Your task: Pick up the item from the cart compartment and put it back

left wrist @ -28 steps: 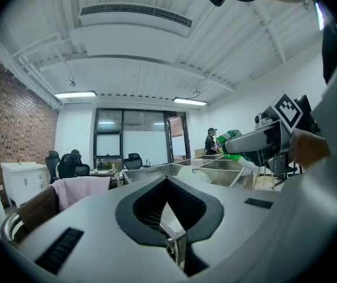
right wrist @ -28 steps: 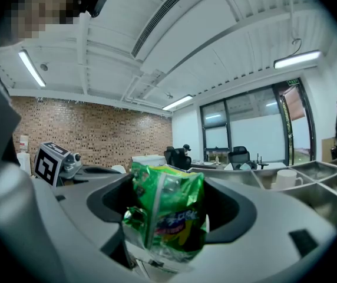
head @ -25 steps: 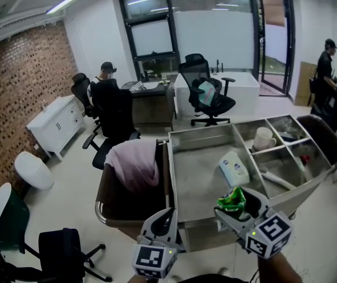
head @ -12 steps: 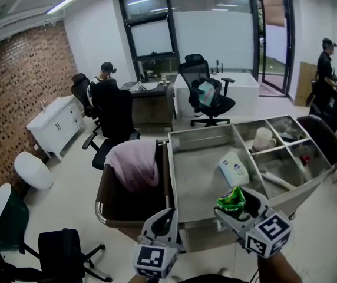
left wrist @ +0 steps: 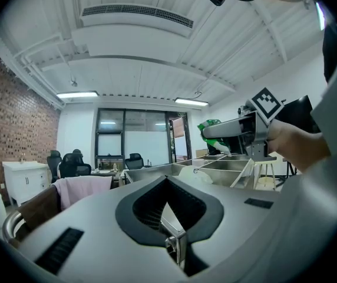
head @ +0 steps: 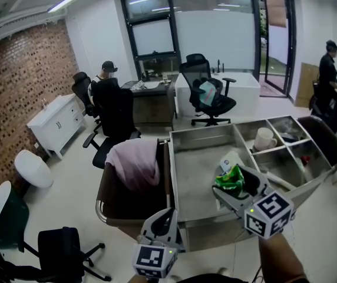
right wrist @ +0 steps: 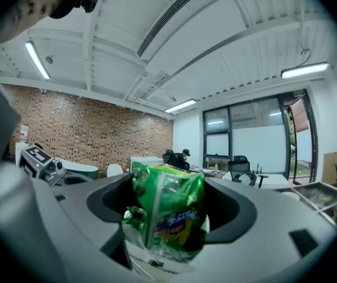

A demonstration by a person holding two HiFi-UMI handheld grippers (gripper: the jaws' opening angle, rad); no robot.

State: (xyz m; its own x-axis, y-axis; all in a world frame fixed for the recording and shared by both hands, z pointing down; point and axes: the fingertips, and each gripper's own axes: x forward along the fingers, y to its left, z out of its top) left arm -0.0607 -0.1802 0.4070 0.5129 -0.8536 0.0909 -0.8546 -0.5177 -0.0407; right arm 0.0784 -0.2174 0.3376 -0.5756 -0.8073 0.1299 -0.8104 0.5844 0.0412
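While your right claw (head: pixel 232 185) clamps the green bag (right wrist: pixel 168 217), you hold it above the cart (head: pixel 192 170).
Your left claw (left wrist: pixel 167 187) is closed, empty.

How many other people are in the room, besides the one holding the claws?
2. One person sits at the desk in the back; another person stands by the doorway at right. More may be hidden.

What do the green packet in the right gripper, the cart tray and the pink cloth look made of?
The green packet looks like thin plastic film: glossy, crinkled, printed. The cart tray seems sheet metal, probably stainless steel: dull grey sheen, folded dividers. The pink cloth is soft fabric: matte, draped in folds.
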